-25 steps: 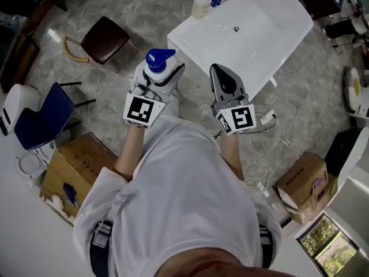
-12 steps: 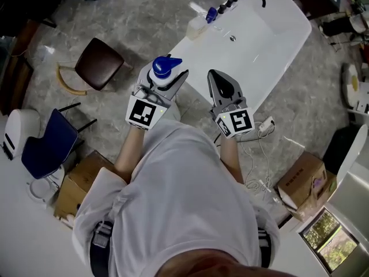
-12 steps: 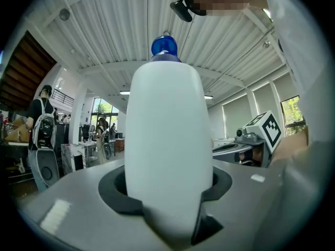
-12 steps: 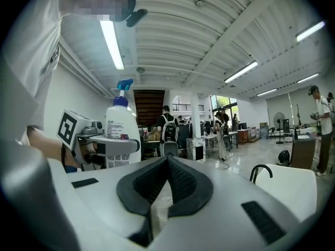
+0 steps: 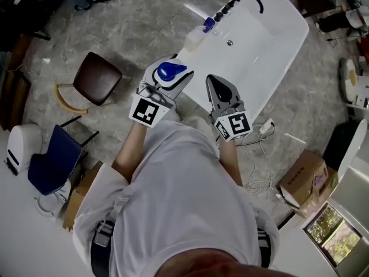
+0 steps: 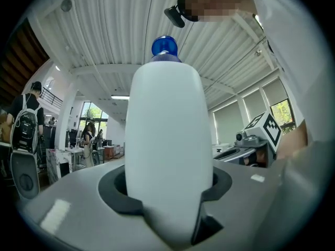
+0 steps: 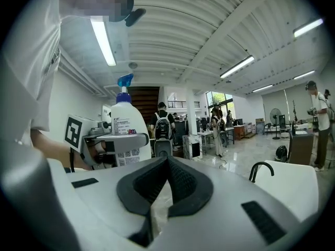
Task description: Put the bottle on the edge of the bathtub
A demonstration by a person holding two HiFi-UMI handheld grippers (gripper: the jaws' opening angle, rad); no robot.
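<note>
Your left gripper (image 5: 168,79) is clamped on the white bottle (image 6: 165,140). Its jaws are spread partway around the lower body, and the blue top points away from you. The bottle is held in the air beside the near end of the white bathtub (image 5: 262,45), which stretches off toward 1 o'clock, and it is not resting on the tub. Your right gripper (image 5: 216,81) sits at 3 o'clock from the left one, with its jaws closed tip to tip and nothing between them. A second pale bottle (image 5: 195,39) stands on the tub's rim at 12 o'clock from the held one. A brown stool (image 5: 97,78) is at 9 o'clock.
</note>
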